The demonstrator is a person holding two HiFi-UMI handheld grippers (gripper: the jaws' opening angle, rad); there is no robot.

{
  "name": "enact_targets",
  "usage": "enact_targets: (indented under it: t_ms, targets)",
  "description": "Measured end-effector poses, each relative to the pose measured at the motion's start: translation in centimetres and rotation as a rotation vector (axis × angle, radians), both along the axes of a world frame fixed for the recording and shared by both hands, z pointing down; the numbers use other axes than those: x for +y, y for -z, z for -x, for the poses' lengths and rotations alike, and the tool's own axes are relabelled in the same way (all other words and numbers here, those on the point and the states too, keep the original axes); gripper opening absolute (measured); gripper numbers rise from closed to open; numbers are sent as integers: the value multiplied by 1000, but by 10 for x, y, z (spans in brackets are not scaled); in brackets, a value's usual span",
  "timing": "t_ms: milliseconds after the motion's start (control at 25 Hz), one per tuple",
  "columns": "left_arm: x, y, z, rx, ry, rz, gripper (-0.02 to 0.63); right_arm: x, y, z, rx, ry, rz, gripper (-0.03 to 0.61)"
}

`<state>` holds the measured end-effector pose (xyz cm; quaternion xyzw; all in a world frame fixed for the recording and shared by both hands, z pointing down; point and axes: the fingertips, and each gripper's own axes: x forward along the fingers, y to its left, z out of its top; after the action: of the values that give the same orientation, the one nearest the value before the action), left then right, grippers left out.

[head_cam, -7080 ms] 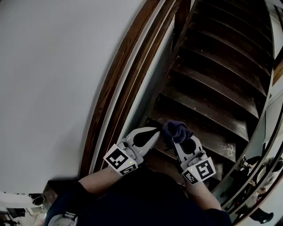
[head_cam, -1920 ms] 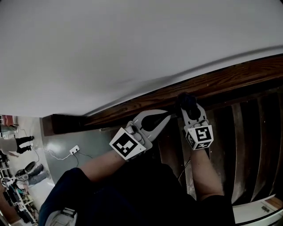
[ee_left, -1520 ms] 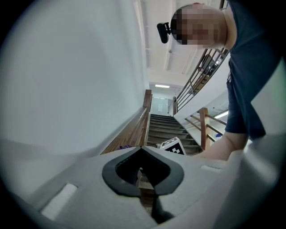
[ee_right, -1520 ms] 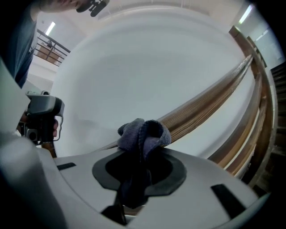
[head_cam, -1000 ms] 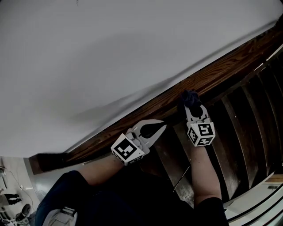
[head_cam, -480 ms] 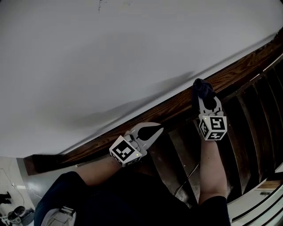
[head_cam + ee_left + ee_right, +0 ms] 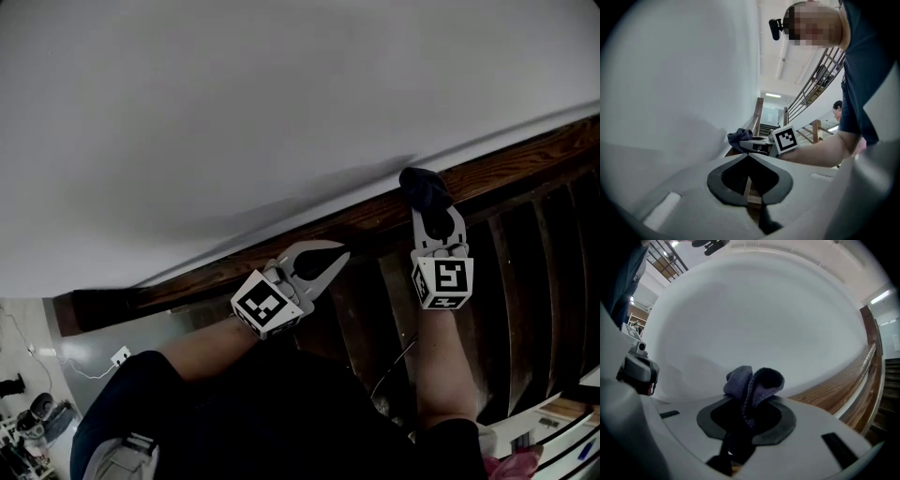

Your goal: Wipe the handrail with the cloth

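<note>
your head camera looks steeply down on the handrail (image 7: 356, 217). left tool (image 7: 343, 254) and right tool (image 7: 429, 208) cameras sit close behind their jaws, sharing that handrail.

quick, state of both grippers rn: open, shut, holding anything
Left gripper: shut, jaw tips together, nothing between them.
Right gripper: shut on the cloth, which bunches out past the jaws.
</note>
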<state>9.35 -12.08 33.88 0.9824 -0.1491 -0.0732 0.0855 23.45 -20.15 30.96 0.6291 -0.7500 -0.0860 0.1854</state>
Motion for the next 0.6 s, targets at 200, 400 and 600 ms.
enact_targets:
  t_ms: [200, 400, 600]
  targets:
    - [3, -21, 28, -7, 56, 45, 5, 7, -30, 45, 36, 59, 38, 97]
    - [9, -43, 48, -30, 95, 82, 5, 17, -60, 88, 7, 123, 80, 97]
    - [16, -51, 66, -59, 127, 90, 5, 26, -83, 126, -32, 180, 116, 96]
